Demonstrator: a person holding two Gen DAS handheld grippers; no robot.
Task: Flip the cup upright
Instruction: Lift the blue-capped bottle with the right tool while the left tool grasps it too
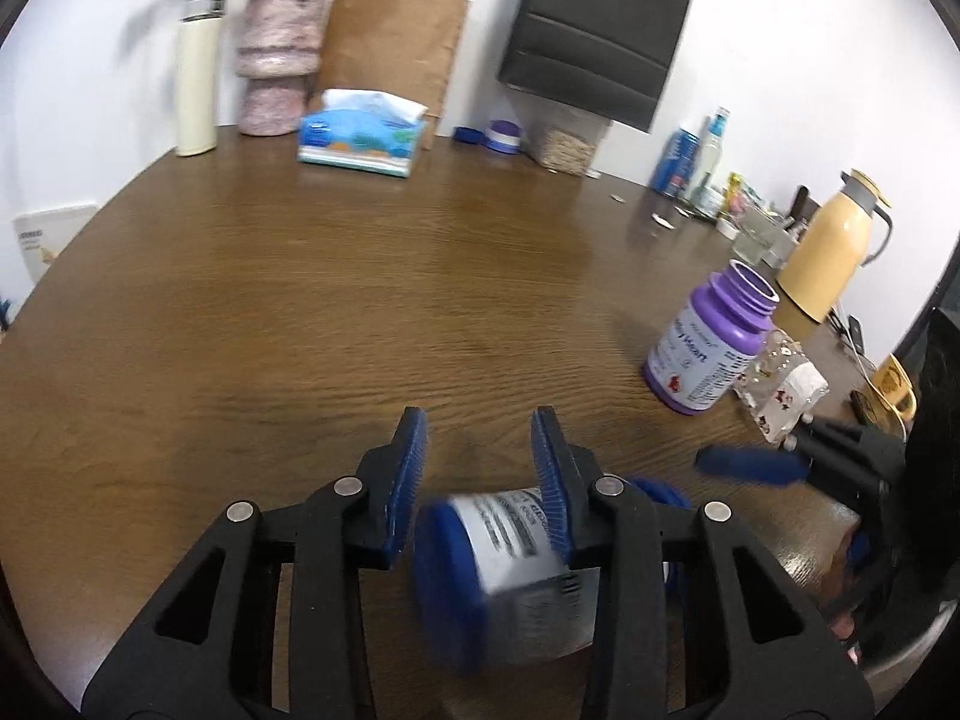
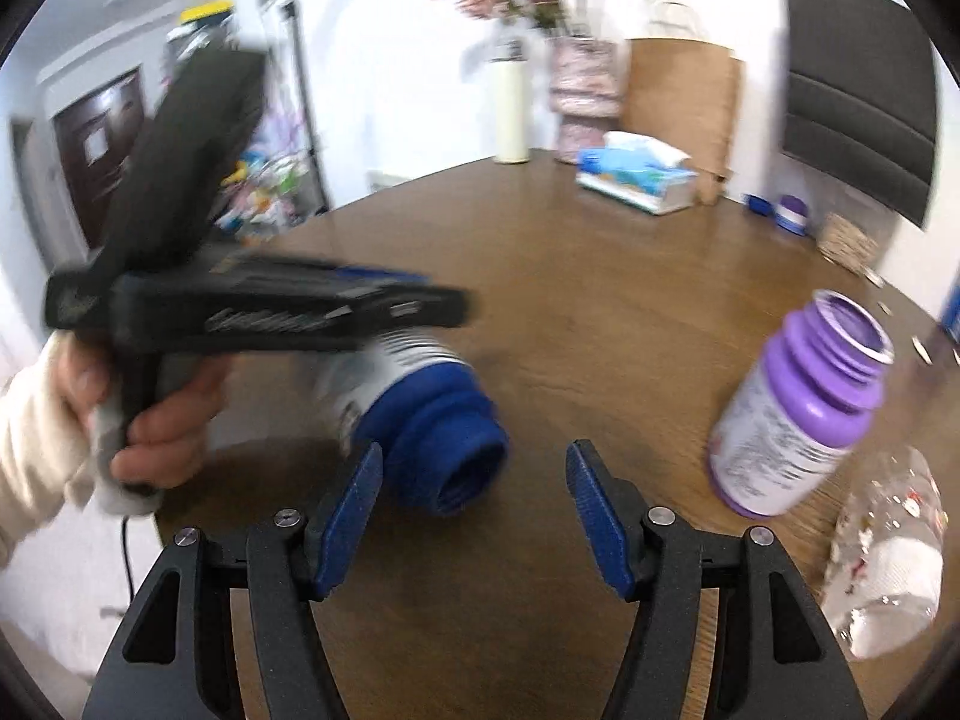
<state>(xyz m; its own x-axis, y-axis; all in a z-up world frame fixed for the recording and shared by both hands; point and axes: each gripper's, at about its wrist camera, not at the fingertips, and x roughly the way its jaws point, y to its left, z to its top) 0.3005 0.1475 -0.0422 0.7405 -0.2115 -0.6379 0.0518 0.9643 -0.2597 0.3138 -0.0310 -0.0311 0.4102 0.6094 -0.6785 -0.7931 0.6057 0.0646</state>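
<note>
We see the blue cup (image 2: 420,420), really a blue bottle with a white label, tipped on its side low over the brown counter (image 1: 300,312). Its open mouth points toward our right claw (image 2: 474,510). Our left claw (image 1: 480,480) pinches the cup across its body, and a hand (image 2: 162,414) in a cream sleeve grips that tool. The picture is blurry there. Our right claw is spread wide and holds nothing; it sits just beside the cup's mouth. A purple bottle (image 2: 798,402) stands open near the right, with a clear bottle (image 2: 888,558) beside it. A tissue box (image 1: 360,138) sits far back.
</note>
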